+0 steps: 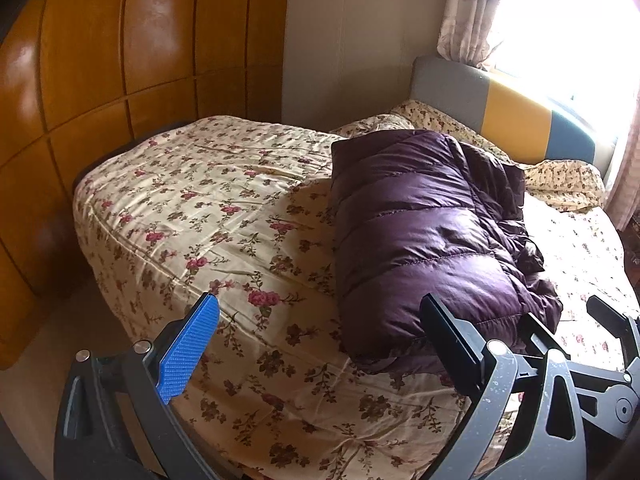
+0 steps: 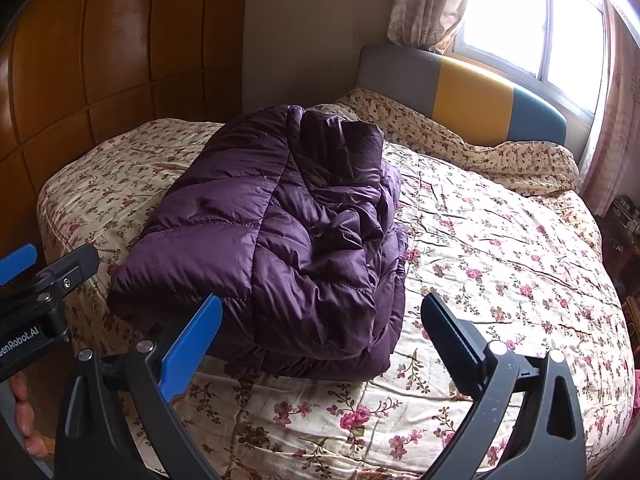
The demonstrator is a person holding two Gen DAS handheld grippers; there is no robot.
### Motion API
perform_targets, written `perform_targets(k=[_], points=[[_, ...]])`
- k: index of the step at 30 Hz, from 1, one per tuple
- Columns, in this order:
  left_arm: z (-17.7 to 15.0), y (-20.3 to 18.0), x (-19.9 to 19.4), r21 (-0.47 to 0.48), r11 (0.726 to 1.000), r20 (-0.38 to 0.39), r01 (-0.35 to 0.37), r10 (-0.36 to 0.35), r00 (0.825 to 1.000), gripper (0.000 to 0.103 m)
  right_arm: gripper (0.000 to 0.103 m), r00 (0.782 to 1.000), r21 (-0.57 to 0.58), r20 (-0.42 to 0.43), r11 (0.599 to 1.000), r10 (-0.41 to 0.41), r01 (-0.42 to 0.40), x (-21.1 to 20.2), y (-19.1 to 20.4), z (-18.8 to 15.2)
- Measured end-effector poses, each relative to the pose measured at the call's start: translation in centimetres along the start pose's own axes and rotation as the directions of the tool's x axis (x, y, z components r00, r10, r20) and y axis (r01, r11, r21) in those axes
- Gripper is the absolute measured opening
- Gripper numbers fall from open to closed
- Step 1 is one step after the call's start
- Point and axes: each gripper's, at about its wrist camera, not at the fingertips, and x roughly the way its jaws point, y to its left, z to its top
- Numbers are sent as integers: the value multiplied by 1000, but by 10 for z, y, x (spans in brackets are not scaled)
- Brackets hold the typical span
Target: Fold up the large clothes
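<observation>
A purple quilted down jacket (image 1: pixel 424 232) lies folded into a thick bundle on the floral bedspread (image 1: pixel 208 216). It also shows in the right wrist view (image 2: pixel 288 240), with loose crumpled layers on its right side. My left gripper (image 1: pixel 320 320) is open and empty, just in front of the jacket's near edge, above the bed. My right gripper (image 2: pixel 320 316) is open and empty, its jaws spread around the jacket's near right corner without touching it. The right gripper shows at the lower right of the left wrist view (image 1: pixel 600 344); the left gripper shows at the left edge of the right wrist view (image 2: pixel 44 268).
A wooden wardrobe (image 1: pixel 100 60) stands left of the bed. A grey, yellow and blue headboard (image 2: pixel 468 100) stands at the far end under a bright window (image 2: pixel 532 24) with curtains (image 2: pixel 428 0). A floral pillow (image 2: pixel 500 152) lies along the headboard. Dark furniture (image 2: pixel 624 240) stands right of the bed.
</observation>
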Motion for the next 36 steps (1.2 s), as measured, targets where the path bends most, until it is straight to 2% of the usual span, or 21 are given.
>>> perform_targets(k=[36], points=[[4,-3,-9,-12,1000,8,7,-7,1000,100,100,1000,21,1,1000,8,-8,-2,-9,-2]])
